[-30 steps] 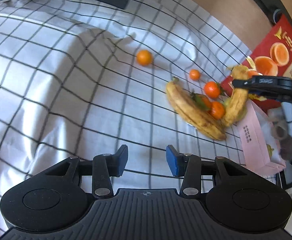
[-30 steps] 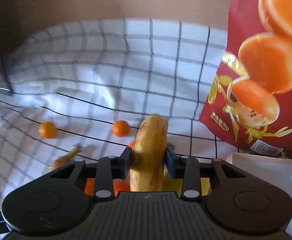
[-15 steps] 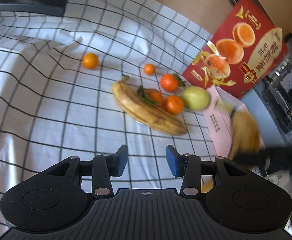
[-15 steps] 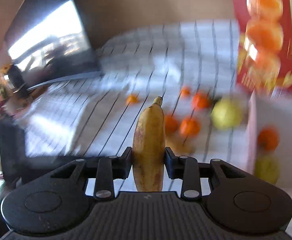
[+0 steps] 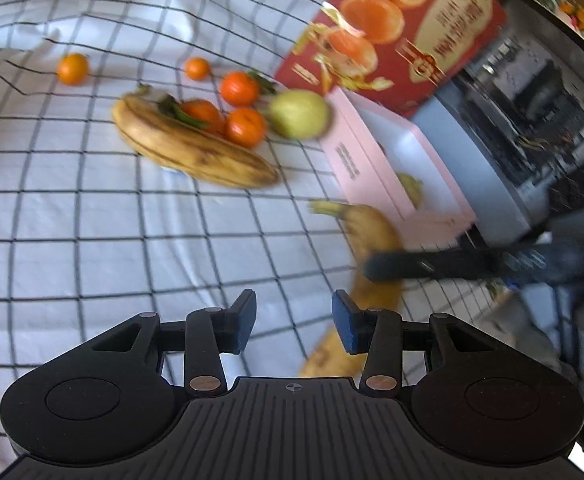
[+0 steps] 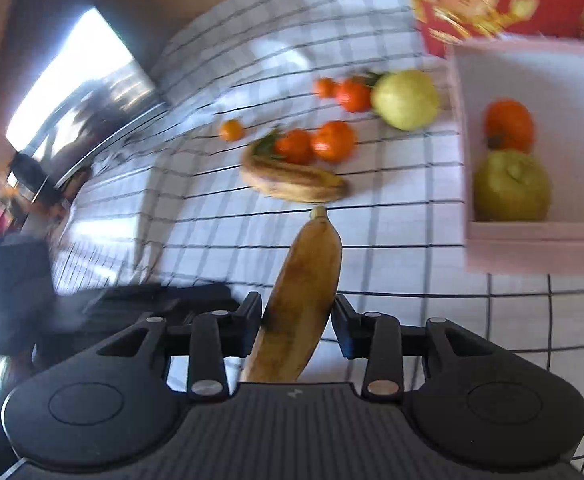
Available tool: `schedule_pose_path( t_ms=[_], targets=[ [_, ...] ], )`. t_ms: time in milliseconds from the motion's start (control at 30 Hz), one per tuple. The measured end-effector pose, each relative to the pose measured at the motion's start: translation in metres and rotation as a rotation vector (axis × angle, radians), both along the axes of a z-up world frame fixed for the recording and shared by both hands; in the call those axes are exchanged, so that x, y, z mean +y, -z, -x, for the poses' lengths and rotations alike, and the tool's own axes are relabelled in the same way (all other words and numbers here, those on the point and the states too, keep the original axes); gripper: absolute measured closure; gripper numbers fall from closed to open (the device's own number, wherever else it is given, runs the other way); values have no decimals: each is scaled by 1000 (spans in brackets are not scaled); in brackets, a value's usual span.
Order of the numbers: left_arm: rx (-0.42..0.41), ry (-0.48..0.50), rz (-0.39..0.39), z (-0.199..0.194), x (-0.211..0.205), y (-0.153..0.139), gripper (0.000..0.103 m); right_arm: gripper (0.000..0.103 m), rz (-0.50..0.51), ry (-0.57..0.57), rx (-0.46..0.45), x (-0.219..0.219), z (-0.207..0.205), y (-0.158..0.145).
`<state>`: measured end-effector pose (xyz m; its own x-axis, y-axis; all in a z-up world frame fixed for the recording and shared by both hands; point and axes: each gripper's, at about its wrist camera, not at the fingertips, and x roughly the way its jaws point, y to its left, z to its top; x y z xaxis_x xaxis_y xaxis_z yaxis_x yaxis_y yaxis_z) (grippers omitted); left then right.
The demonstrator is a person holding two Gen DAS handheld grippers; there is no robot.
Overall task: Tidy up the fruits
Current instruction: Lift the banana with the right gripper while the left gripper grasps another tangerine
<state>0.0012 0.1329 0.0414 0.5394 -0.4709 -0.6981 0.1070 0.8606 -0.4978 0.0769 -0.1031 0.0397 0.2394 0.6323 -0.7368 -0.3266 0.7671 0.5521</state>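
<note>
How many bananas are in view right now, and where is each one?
2. One banana sits between the jaws of the right hand-held gripper, which are opening. The other banana lies on the checked cloth beside the tangerines. More may be hidden.

The cloth covering the surface (image 5: 92, 208) is white with a grid of thin black lines. The long banana lying on the cloth (image 5: 196, 152) is yellow-brown with dark streaks. The banana between the black gripper fingers (image 6: 303, 292) is dull yellow with brown mottling. The small round citrus fruits (image 5: 244, 126) are bright orange; some carry green leaves. The round pear-like fruit on the cloth (image 5: 297, 114) is pale yellow-green. The open rectangular box (image 6: 531, 240) is pale pink outside and white inside. The upright printed carton (image 5: 431, 40) is red, with pictures of halved oranges, gold ornament and a cream panel. The finger pads (image 5: 341, 324) are blue.
</note>
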Motion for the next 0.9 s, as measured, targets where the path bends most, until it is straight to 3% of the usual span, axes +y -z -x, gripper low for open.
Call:
schedule_pose_path(
  t_ms=[200,333,500,567,700,767,900],
  targets=[
    [24,88,22,3,-16,4,57,63,18,27,8,2,-13,20],
    [37,129,46,5,-26,7,57,62,131,4,-57,10,-12,18],
    [18,133,20,-1,-23,1,57,61,167,4,-92,6,-8,13],
    [-3,87,-12,-7,-11,-7,57,59,178,18,-115,1,-5,10],
    [-79,-22,-157,-28,2,-25,57,52,237,76,-192,-7,15,-1],
    [-120,-38,-210,-42,1,-29,57,45,280,96,-231,-6,30,-5],
    [-169,-46,-259,-73,-13,-30,57,38,284,135,-199,7,53,-1]
  ],
)
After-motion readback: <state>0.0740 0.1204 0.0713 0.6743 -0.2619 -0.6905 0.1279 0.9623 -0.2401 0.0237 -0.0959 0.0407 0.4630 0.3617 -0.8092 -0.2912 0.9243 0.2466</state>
